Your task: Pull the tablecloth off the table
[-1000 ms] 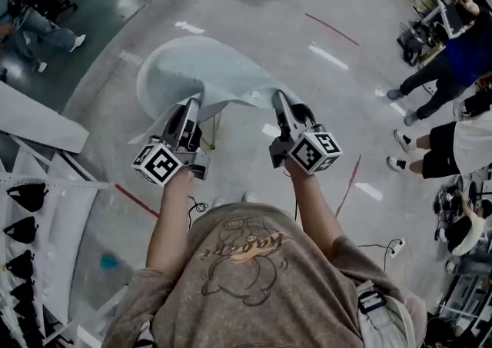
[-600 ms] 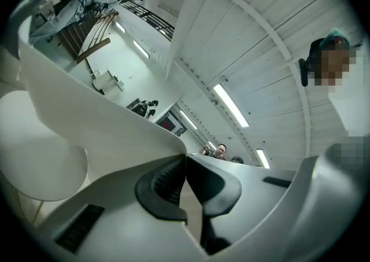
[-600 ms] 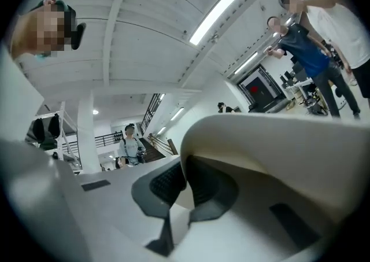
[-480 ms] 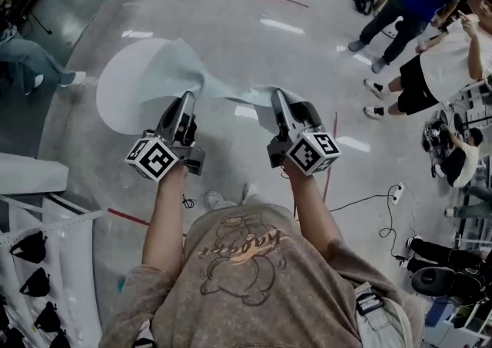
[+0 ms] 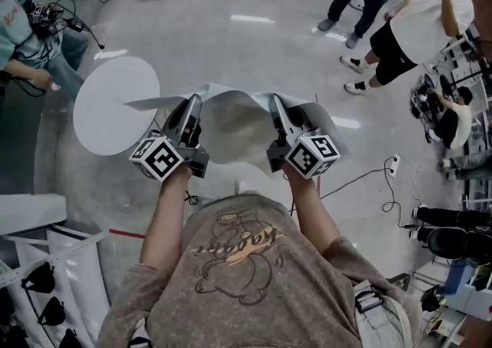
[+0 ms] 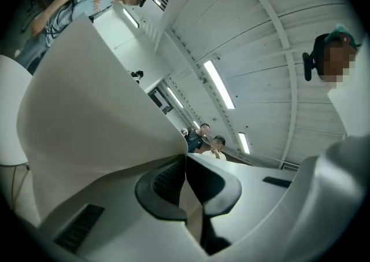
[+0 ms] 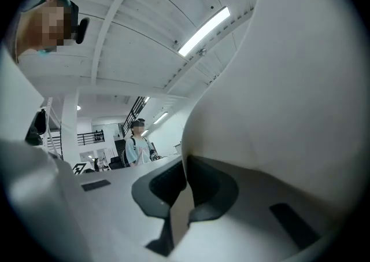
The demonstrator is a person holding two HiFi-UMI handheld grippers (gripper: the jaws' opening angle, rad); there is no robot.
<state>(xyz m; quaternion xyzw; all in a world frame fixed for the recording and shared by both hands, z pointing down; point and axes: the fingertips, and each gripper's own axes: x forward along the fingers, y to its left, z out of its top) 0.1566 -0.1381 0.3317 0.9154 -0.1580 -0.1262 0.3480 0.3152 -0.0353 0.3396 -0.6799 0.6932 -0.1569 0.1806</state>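
The pale grey tablecloth hangs in the air between my two grippers, off the round white table, which stands bare at the left of the head view. My left gripper is shut on one edge of the cloth and my right gripper is shut on the other edge. In the left gripper view the left gripper pinches a fold, and the tablecloth billows up to the left. In the right gripper view the right gripper clamps the tablecloth, which fills the right side.
A seated person is at the far left beside the table. Other people stand at the upper right. Cables and a power strip lie on the floor to the right. White racks stand at the lower left.
The cloth has slid fully off the round table, which now shows bare. Both grippers carried the cloth to the right, away from the table, staying shut on it.
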